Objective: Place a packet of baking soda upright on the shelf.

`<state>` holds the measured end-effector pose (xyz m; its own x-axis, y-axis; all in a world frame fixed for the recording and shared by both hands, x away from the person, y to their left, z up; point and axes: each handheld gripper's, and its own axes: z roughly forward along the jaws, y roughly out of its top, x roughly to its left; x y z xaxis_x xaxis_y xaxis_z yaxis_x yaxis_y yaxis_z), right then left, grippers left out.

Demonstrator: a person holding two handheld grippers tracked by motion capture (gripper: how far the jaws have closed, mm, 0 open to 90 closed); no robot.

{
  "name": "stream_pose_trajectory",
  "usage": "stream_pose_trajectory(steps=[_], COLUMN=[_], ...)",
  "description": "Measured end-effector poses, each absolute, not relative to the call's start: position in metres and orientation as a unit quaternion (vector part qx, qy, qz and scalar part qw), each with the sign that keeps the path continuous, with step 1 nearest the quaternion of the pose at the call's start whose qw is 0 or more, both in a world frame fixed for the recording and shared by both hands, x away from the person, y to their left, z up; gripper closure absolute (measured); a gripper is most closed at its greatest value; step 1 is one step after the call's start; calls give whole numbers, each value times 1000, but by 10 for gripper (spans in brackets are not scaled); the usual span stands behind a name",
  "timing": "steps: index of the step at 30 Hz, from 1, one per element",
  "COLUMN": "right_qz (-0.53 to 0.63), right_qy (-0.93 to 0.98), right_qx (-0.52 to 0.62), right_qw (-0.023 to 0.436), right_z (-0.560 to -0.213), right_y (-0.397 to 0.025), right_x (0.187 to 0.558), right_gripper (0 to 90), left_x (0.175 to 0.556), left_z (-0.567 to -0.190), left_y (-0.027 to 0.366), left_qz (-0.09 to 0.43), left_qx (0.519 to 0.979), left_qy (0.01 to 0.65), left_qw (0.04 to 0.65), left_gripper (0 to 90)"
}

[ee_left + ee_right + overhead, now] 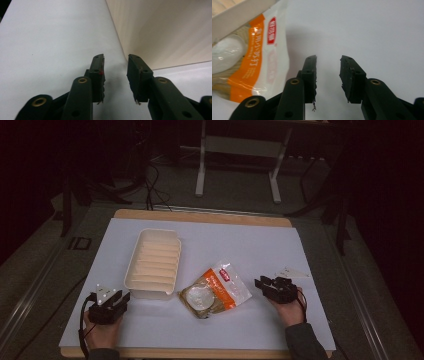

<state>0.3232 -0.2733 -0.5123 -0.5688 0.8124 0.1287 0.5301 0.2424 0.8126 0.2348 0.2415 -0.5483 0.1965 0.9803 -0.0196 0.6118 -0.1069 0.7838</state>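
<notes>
Left gripper (114, 303): it sits at the near left of the table, next to the near corner of the tray. Its jaws are a little way apart and hold nothing.
Left gripper up close (115, 75): between the jaws there is just bare white table, with the tray wall (162, 32) right ahead.
Tray (154, 262): a cream plastic tray with ridges inside. It lies on the white table cover (260, 245) and looks empty.
Food bag (215, 289): it lies flat on the table, just to the right of the tray, between the two grippers. You can see something round and pale through the clear part (maybe noodles or a flat cake, I cannot tell which).
Writing on the bag (254, 57): there is a red square label (271, 30) with white signs near the top, and white signs run down an orange band. They are too blurry to read.
Right gripper (270, 287): it rests near the right side of the bag but does not touch it. Its jaws are partly open, with nothing in them (328, 75).
What is done: I think nothing yet. The bag is still outside the tray and nobody holds it.
What is left: pick up the bag and put it in the tray, most likely.
</notes>
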Motion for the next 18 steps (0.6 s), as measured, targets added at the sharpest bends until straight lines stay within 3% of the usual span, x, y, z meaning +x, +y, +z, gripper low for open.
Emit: stream_pose_trajectory(steps=[11,18], right_qz=[435,442], right_qy=[786,788], right_qx=[412,406], right_qw=[152,137], right_z=[-500,-497], right_y=[-264,-261], right_x=[332,337], right_gripper=[651,648], left_x=[237,237], left_z=[-549,-549], left_y=[237,230], left_qz=[260,257], left_qx=[714,730], left_qy=[553,533], left_qw=[342,341], left_gripper=[840,853])
